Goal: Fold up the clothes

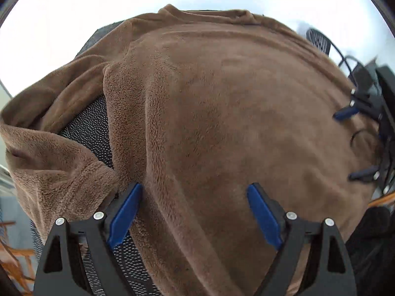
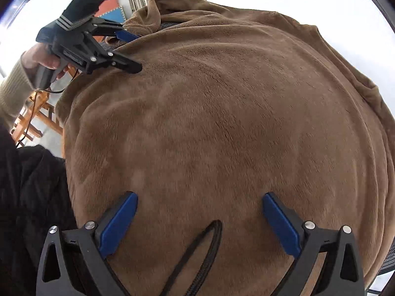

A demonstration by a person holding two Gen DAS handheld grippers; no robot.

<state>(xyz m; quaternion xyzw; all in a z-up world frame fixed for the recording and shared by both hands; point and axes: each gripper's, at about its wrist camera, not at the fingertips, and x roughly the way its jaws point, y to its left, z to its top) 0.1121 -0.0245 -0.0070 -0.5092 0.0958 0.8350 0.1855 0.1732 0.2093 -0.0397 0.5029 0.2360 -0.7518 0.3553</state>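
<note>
Left gripper (image 1: 195,212) is spread wide, nothing held; pads rest low over the fleece (image 1: 222,111) near its left side fold. Right gripper (image 2: 200,222) is likewise wide apart and empty, parked over the near part of the cloth, with a black cord (image 2: 197,254) looped between its fingers.

Fleece is spread brown-side-up over a dark mesh surface (image 1: 91,128). Body panel lies fairly flat. On the left a sleeve (image 1: 49,153) is bunched and doubled toward the near-left, mesh showing between it and the body. Far edge is rumpled around the collar zone (image 1: 205,12). In the right view the left gripper is seen at the far-left edge, held by a hand (image 2: 47,59).

Stage can't be fixed: layout fits both a garment laid out for folding and one partly folded with a sleeve brought in.

For a clean grab, judged:
- only the top layer at an edge should be pinched, not the pile mid-panel
- thick fleece needs a deep bite, else slip is likely
- both edges should be lifted level so the crease runs straight
- cord should be kept clear of the pinch
- mesh may snag; cloth should be lifted, not dragged
</note>
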